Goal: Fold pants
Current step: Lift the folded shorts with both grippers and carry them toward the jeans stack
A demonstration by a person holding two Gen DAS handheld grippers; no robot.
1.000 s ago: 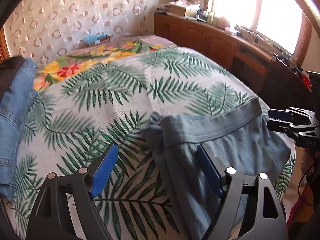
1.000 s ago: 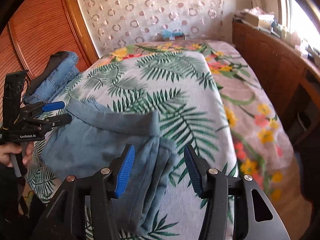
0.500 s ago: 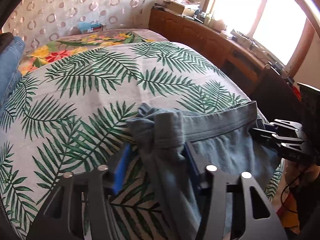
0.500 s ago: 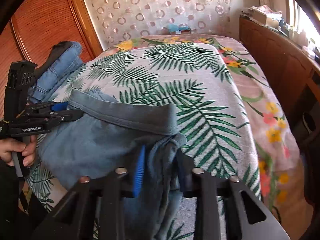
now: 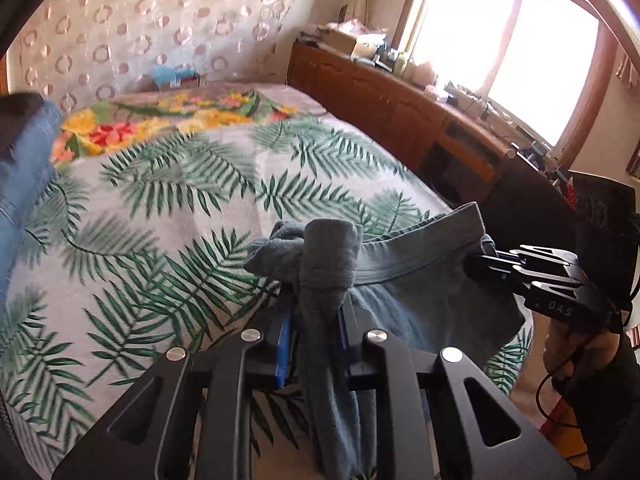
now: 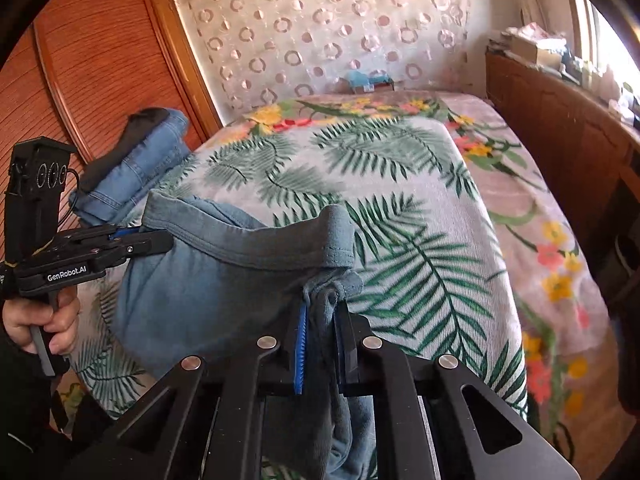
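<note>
Grey-blue pants (image 5: 412, 296) hang between my two grippers above the near end of the bed, waistband (image 6: 256, 248) stretched between them. My left gripper (image 5: 314, 320) is shut on one bunched end of the waistband; it shows in the right wrist view (image 6: 156, 242) at the left. My right gripper (image 6: 324, 328) is shut on the other end; it shows in the left wrist view (image 5: 480, 262) at the right. The legs drop out of sight below both grippers.
The bed carries a palm-leaf cover (image 5: 168, 216) and a floral blanket (image 6: 552, 240). A stack of folded jeans (image 6: 148, 160) lies at its left edge by the wooden wardrobe (image 6: 80, 80). A wooden sideboard (image 5: 384, 96) with clutter runs under the window at right.
Both grippers went from open around the waistband ends to shut on them. The pants have been lifted and the waistband is pulled tauter between the grippers.
</note>
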